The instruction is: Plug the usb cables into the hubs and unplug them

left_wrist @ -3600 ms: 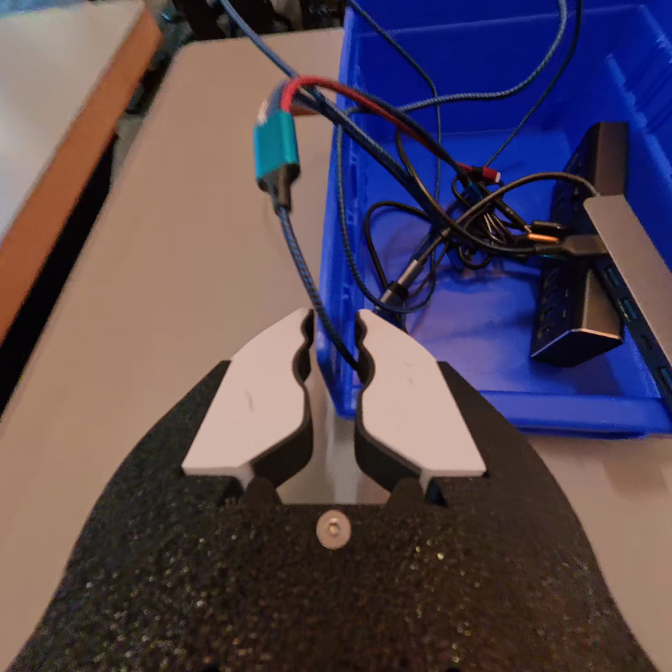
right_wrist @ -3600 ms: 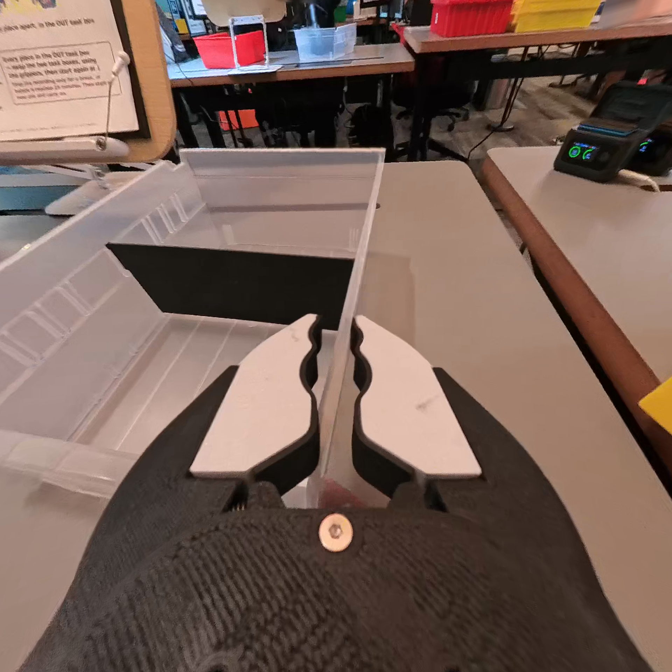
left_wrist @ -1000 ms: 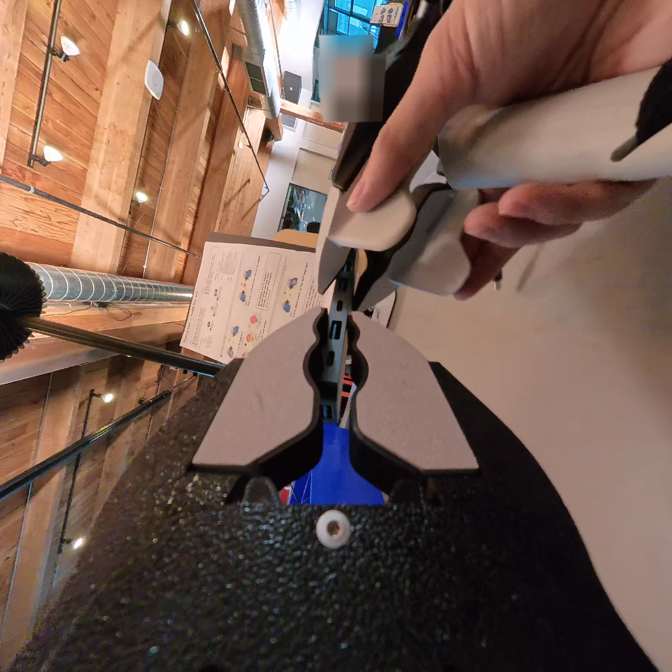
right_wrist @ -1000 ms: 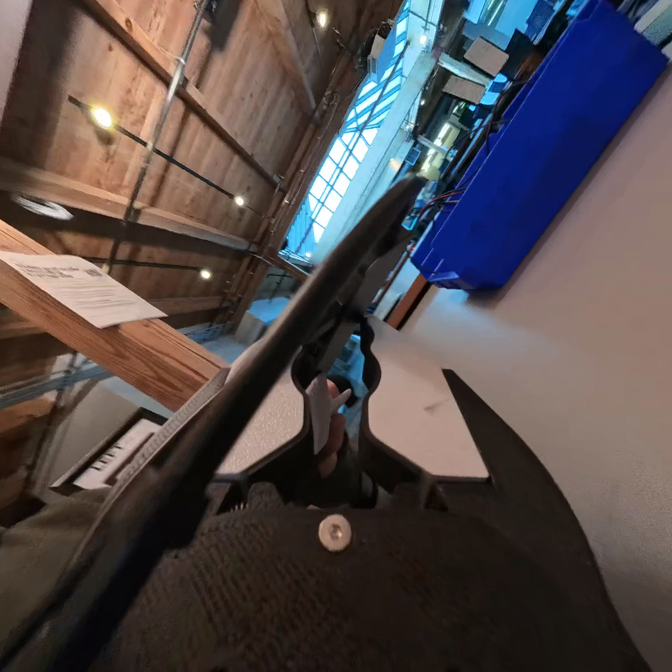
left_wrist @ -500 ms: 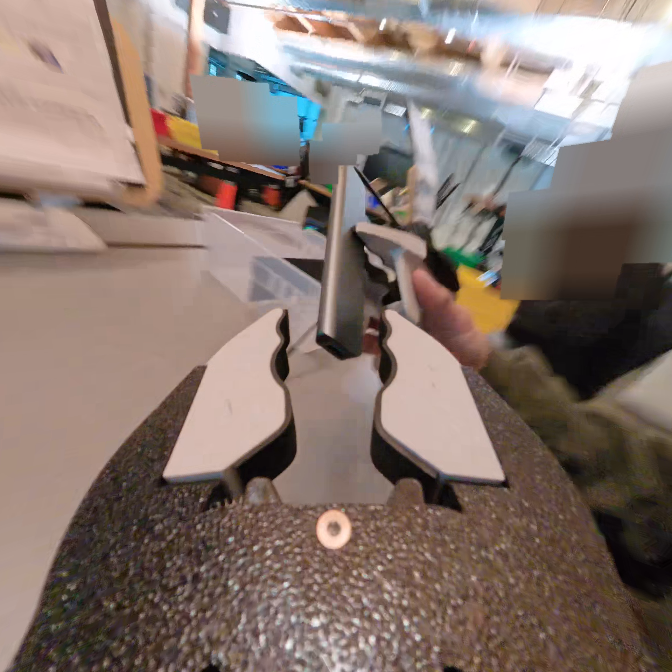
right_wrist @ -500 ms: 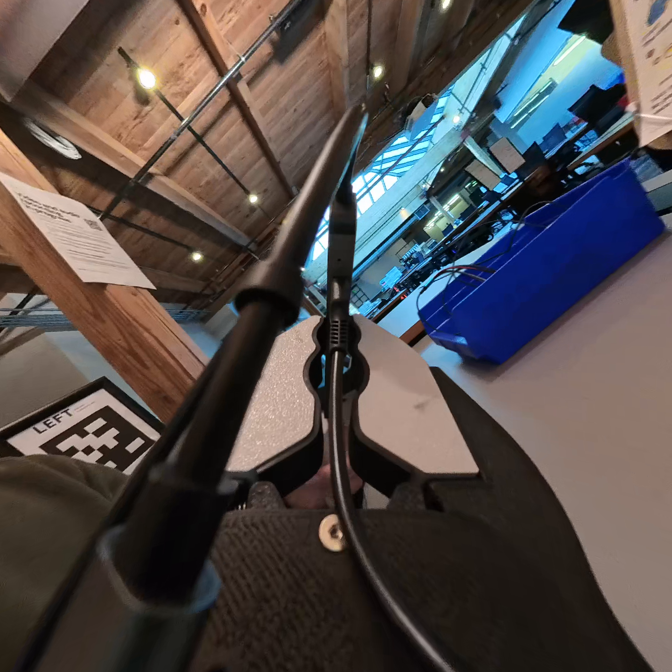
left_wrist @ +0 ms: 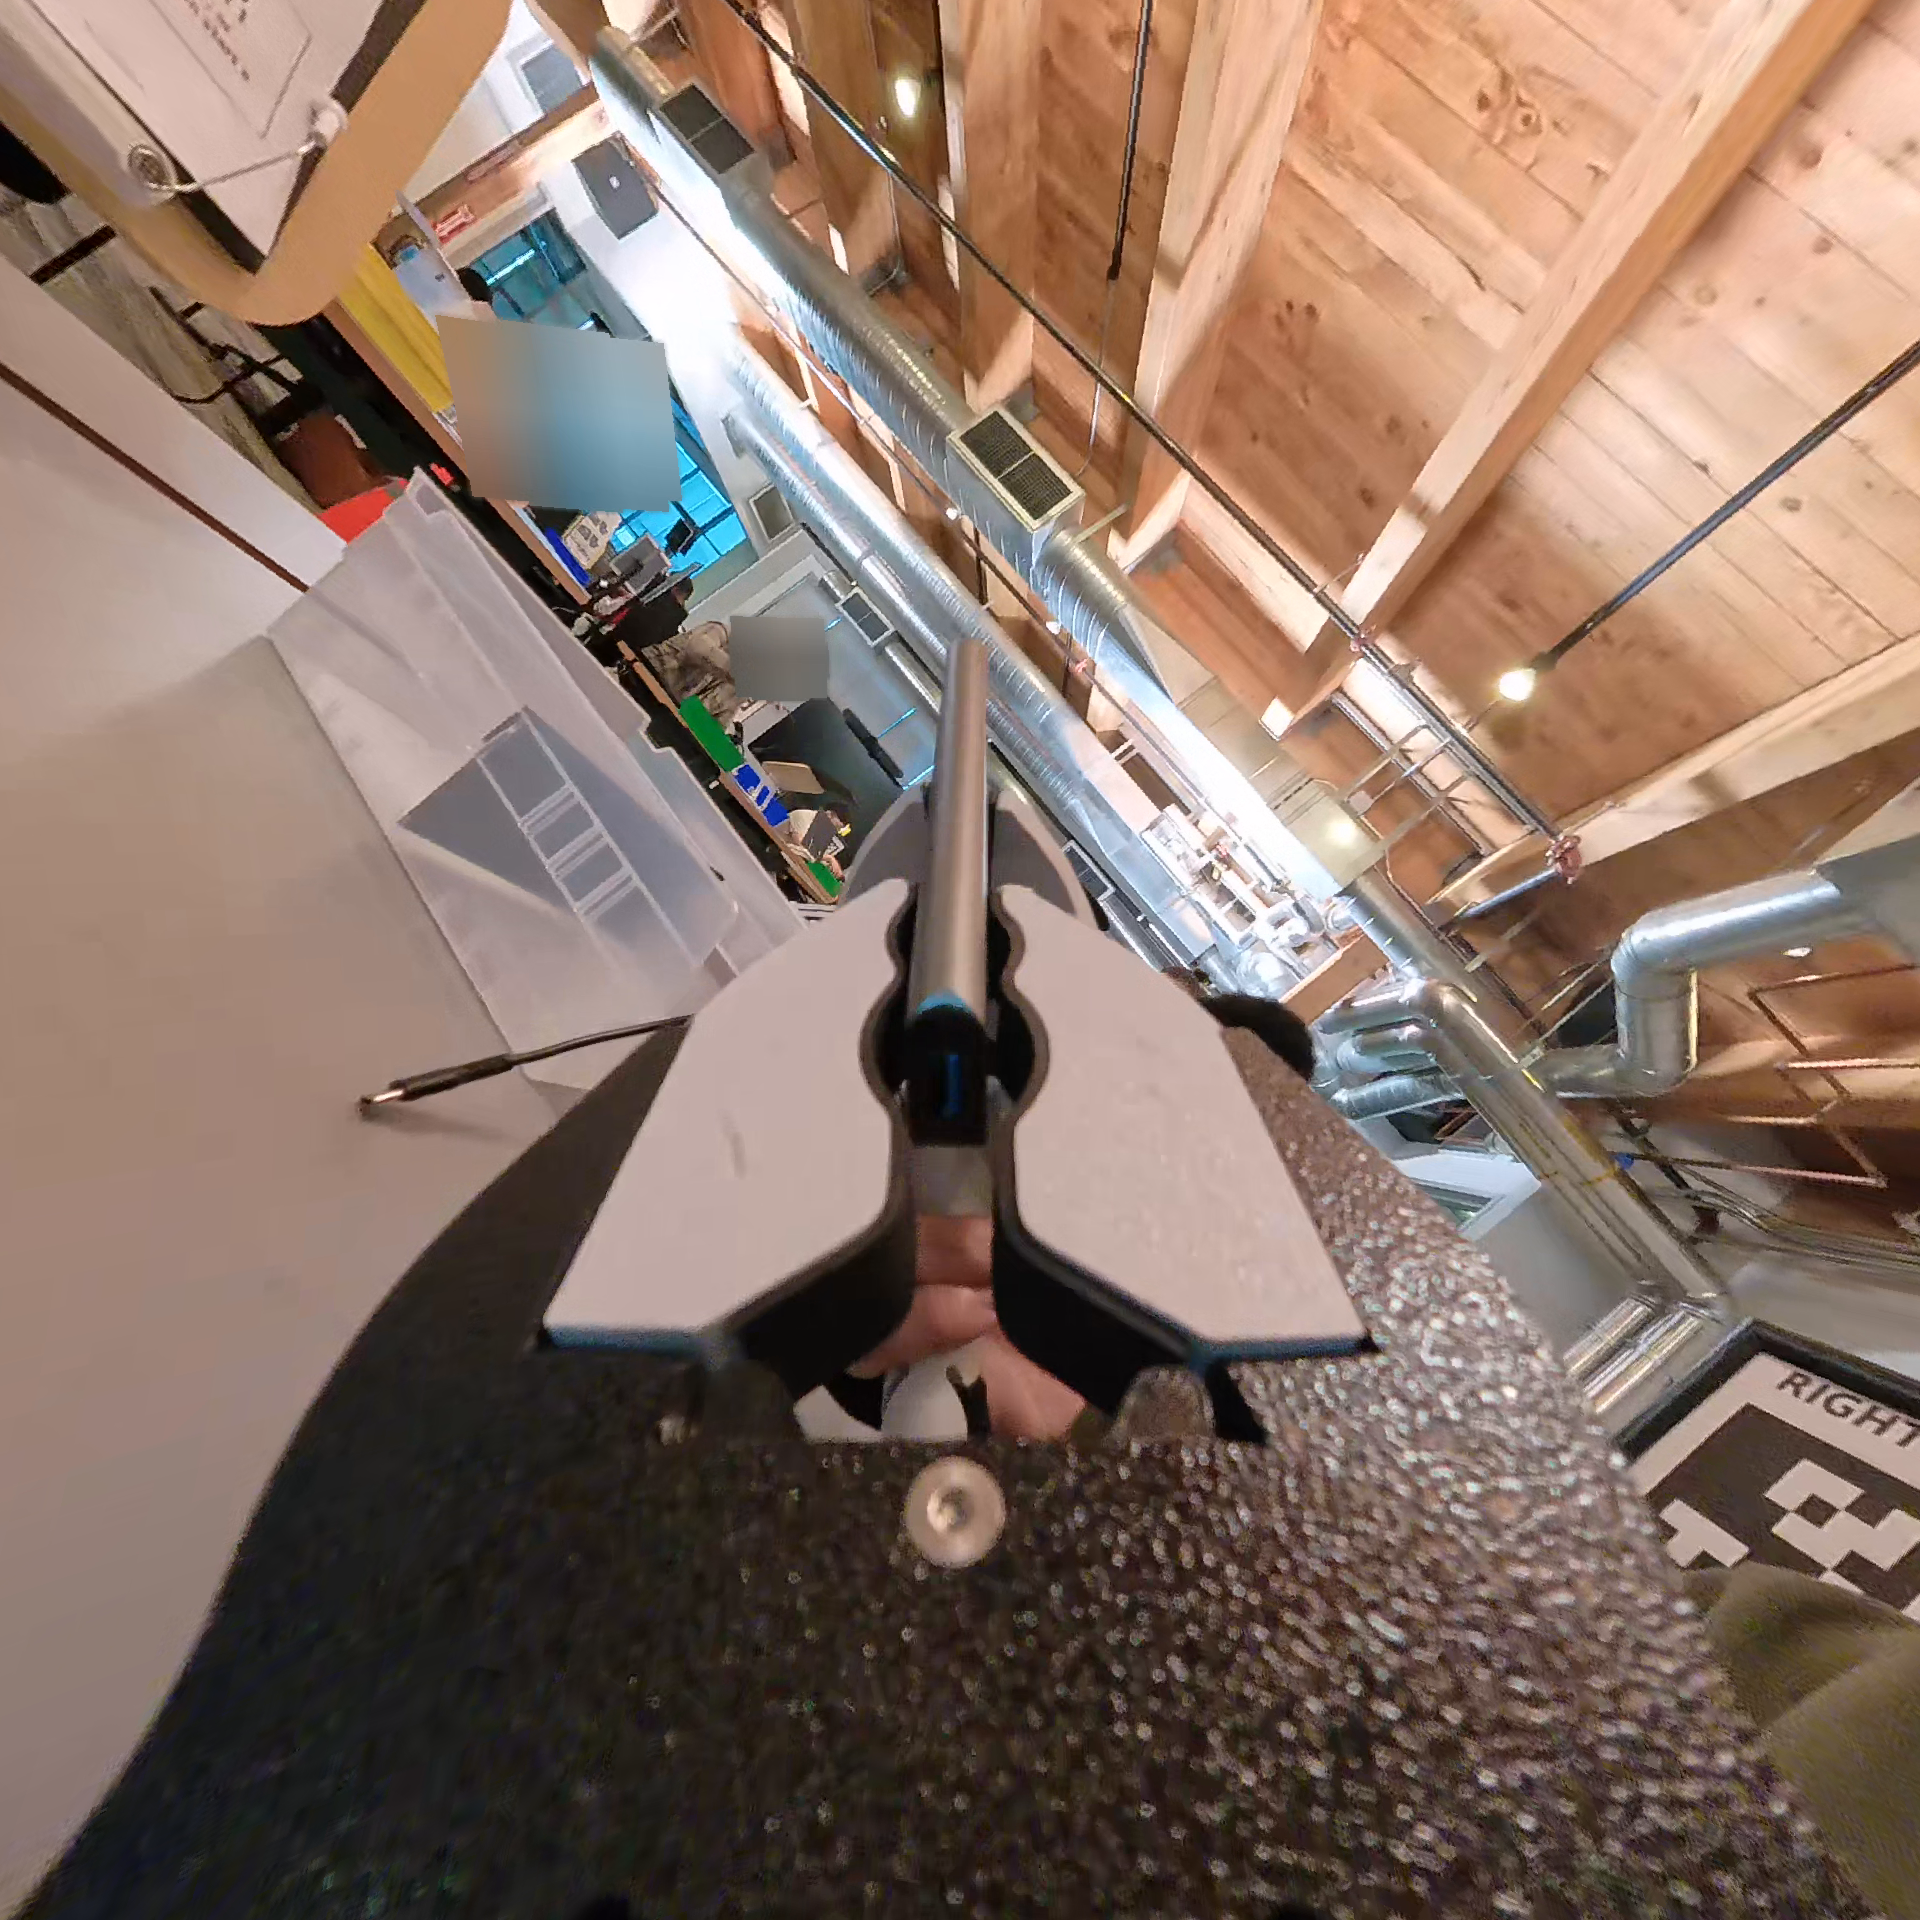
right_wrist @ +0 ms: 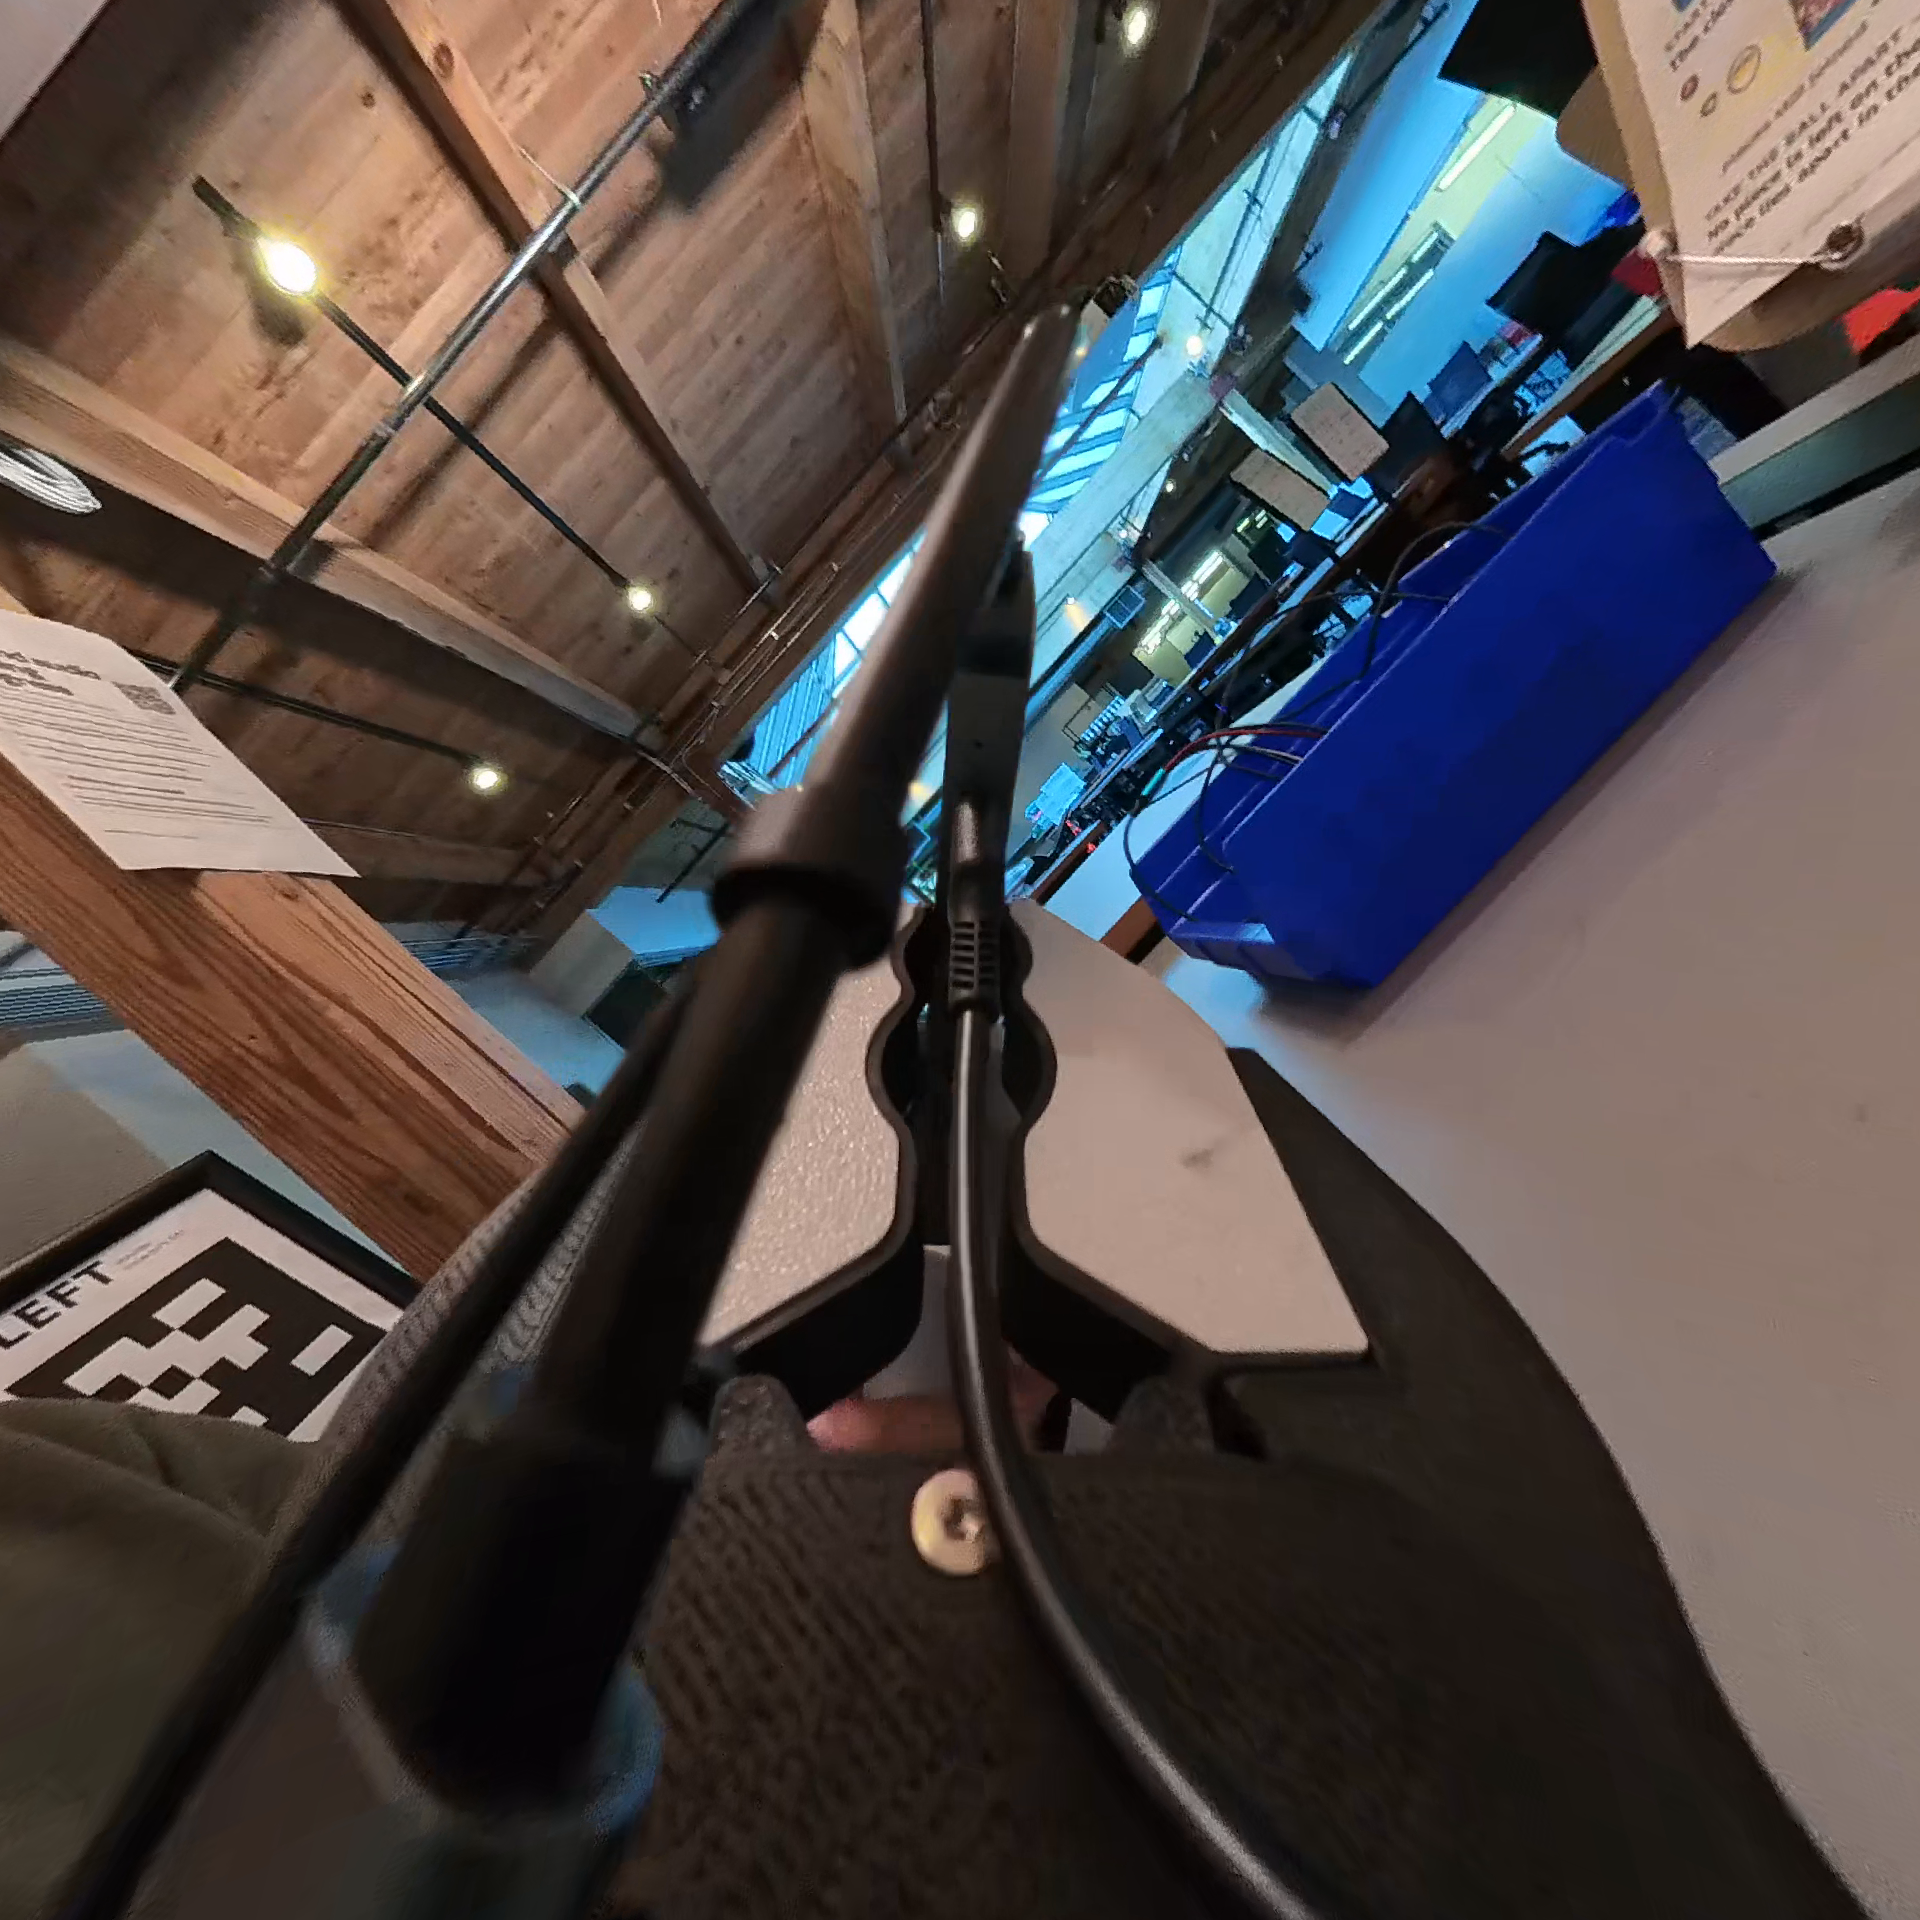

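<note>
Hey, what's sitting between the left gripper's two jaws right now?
In the left wrist view, the slim grey hub stands edge-on between the left gripper jaws, clamped near its blue-port end.

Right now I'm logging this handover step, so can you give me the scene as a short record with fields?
left hand-held gripper: shut on the slim grey metal USB hub, seen end-on, blue port facing the camera
right hand-held gripper: shut on the hub's black cable at its ribbed strain relief
loose plug: black cable end lying on the grey table
bins: clear plastic bin; blue plastic bin holding cables
</note>
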Motion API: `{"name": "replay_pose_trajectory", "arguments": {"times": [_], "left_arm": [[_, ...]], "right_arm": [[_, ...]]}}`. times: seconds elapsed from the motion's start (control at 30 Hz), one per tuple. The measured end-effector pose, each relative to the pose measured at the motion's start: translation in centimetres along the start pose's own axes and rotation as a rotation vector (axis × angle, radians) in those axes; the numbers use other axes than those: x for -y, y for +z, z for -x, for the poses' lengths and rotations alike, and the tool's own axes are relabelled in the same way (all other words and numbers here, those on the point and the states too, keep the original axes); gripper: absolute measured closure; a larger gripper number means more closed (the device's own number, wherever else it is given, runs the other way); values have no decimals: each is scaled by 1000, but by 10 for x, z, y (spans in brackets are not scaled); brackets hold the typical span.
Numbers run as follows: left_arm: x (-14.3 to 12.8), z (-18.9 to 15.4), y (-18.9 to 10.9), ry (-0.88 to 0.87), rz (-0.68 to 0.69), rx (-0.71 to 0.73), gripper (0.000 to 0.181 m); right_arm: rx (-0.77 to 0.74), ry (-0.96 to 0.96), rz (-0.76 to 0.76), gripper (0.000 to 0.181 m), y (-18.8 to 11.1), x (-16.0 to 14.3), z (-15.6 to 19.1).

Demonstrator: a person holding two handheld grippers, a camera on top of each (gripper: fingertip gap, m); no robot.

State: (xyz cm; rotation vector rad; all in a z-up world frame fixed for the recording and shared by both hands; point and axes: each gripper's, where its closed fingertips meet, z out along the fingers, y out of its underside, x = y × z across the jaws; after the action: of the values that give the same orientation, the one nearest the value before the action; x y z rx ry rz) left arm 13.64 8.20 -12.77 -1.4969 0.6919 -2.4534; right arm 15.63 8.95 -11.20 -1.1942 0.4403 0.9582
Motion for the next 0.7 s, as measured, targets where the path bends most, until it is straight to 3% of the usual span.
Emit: {"name": "replay_pose_trajectory", "arguments": {"times": [0.03, 0.13, 0.2, 0.33, 0.47, 0.57, 0.7], "left_arm": [[0, 2, 0, -8, -3, 12, 172], [8, 14, -4, -110, -57, 41, 172], [25, 30, -12, -152, -141, 95, 172], [64, 52, -36, -189, -284, 177, 172], [83, 64, -55, -238, -372, 224, 171], [66, 63, -54, -289, -346, 228, 172], [39, 58, -42, -341, -283, 228, 171]], "right_arm": [[-13, 1, 11, 171, 0, -1, -3], [-85, -40, 91, 168, -2, -11, -17], [-178, -99, 225, 145, -4, -30, -34], [-309, -294, 458, 127, -7, -66, -56], [-371, -771, 272, 126, 7, -38, -36], [-480, -1156, 195, 123, 3, -16, -34], [-501, -1145, 214, 128, -7, -12, -55]]}}
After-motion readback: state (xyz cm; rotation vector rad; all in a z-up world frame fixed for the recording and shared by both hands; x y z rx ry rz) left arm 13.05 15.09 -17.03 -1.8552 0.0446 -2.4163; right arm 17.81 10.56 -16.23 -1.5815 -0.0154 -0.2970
